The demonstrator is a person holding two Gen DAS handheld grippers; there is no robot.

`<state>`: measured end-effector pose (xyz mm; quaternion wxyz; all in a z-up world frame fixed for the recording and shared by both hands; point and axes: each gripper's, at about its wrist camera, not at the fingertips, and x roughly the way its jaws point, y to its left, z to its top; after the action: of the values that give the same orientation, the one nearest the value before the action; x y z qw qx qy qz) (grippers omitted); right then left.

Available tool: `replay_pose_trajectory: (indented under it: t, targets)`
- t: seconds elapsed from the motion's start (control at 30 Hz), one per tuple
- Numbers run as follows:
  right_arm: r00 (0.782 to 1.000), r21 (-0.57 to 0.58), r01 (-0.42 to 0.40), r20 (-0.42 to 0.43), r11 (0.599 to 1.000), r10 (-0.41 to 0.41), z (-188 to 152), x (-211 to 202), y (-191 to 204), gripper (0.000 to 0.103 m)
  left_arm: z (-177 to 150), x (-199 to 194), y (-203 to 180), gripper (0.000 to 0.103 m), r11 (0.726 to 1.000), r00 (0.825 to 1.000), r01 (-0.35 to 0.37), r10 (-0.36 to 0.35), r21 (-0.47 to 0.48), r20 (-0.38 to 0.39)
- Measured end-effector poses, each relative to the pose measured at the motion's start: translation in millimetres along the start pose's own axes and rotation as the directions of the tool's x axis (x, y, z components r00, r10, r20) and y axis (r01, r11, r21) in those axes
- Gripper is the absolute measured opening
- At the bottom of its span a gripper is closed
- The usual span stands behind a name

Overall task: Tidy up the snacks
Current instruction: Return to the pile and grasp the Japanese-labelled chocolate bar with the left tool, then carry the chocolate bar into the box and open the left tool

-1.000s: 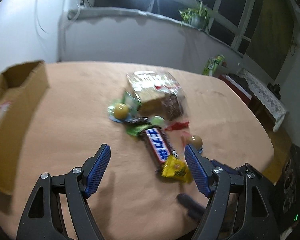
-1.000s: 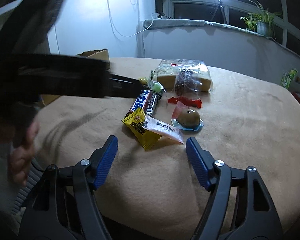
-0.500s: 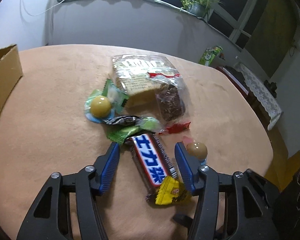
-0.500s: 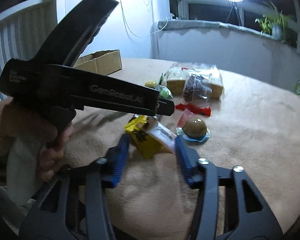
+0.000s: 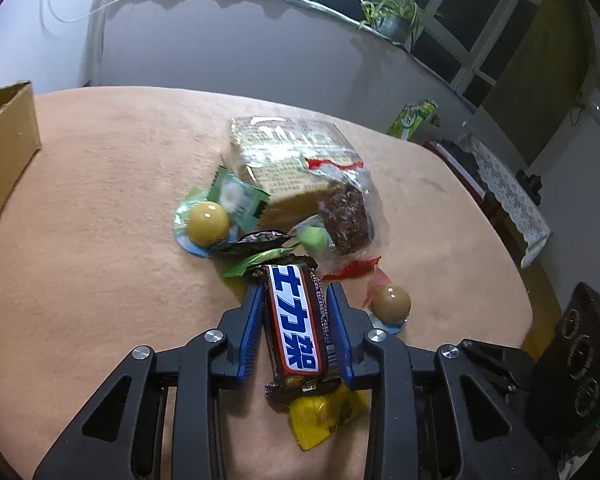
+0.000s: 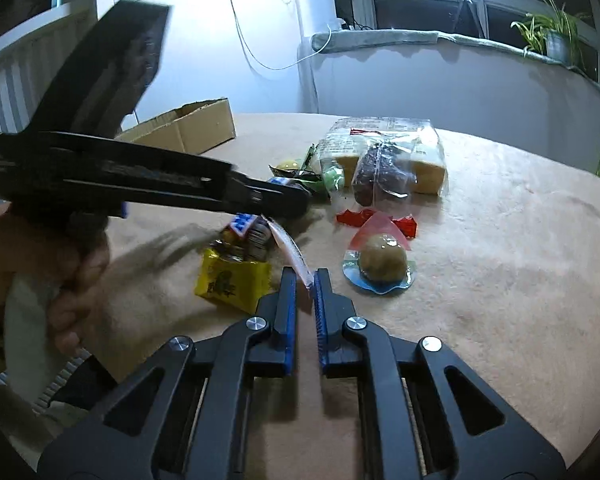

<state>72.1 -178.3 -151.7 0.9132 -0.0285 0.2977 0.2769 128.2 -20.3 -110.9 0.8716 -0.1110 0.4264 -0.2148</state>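
A brown chocolate bar (image 5: 296, 320) with blue lettering lies on the tan table cover (image 5: 100, 240). My left gripper (image 5: 295, 288) is closing with the bar between its jaws, and both blue pads touch the bar's long sides. In the right wrist view a hand (image 6: 80, 264) holds that left gripper (image 6: 292, 200) over the bar (image 6: 242, 224). My right gripper (image 6: 305, 272) is shut on the near end of a thin white packet (image 6: 290, 246). The packet leans on a yellow packet (image 6: 232, 280), which lies partly under the bar.
A bagged bread pack (image 5: 296, 160), green candies (image 5: 240, 200), a red wrapper (image 5: 352, 270) and two round sweets in blue trays (image 5: 206, 224) (image 6: 382, 262) lie beyond the bar. An open cardboard box (image 6: 188, 128) stands at the far left. The table edge curves at the right.
Both grippers moved forward to the snack pile and closed. The left one's jaws came in around the chocolate bar; the right one's shut on the white packet.
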Motion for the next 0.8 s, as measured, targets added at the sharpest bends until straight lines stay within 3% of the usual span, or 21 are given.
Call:
replay_pose_trajectory:
  t: [0.5,0.8]
  targets:
    - [0.998,0.083,-0.019,0.063,0.996,0.014,5,-16,-8,0.005,1,-51,24,0.031,0.998,0.993,0.009,-0.002,-0.062,0.122]
    - [0.998,0.022,0.047,-0.037,0.999,-0.046,13,10,1,0.01,2,-77,20,0.031,0.999,0.983,0.008,0.002,-0.053,0.185]
